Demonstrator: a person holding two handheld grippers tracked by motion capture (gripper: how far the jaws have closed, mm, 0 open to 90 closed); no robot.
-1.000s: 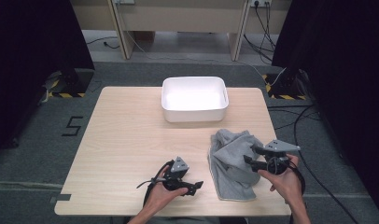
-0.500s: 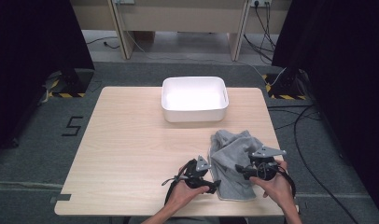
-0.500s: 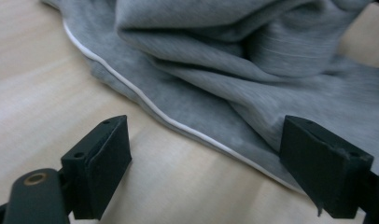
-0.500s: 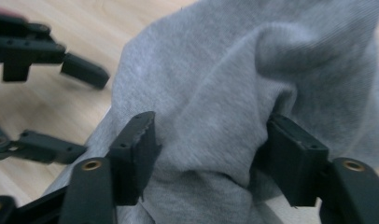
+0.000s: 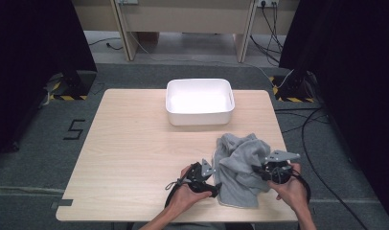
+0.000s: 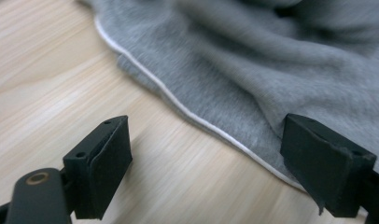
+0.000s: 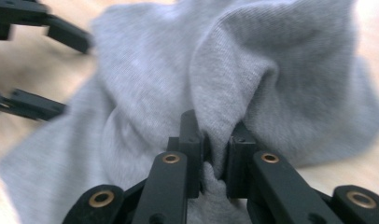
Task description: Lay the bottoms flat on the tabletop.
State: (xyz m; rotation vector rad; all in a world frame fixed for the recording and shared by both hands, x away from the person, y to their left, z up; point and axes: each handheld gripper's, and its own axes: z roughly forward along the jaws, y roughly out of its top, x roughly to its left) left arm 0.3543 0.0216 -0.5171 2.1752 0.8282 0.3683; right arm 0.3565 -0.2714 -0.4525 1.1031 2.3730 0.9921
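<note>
Jaws first: my right gripper (image 7: pixel 214 161) is clenched on a raised fold of the grey cloth (image 5: pixel 240 167), while my left gripper (image 6: pixel 220 158) stands spread wide, straddling the cloth's white-piped hem with one jaw over bare wooden table (image 5: pixel 135 143) and the other over fabric. That crumpled cloth lies at the table's near right corner, well apart from the white bin (image 5: pixel 200 101), its long axis running from me toward the bin, narrow end farthest. My worry is that I pinch only the hem's edge and it slips free, or that lifting drags the bunch off the table's near edge.
</note>
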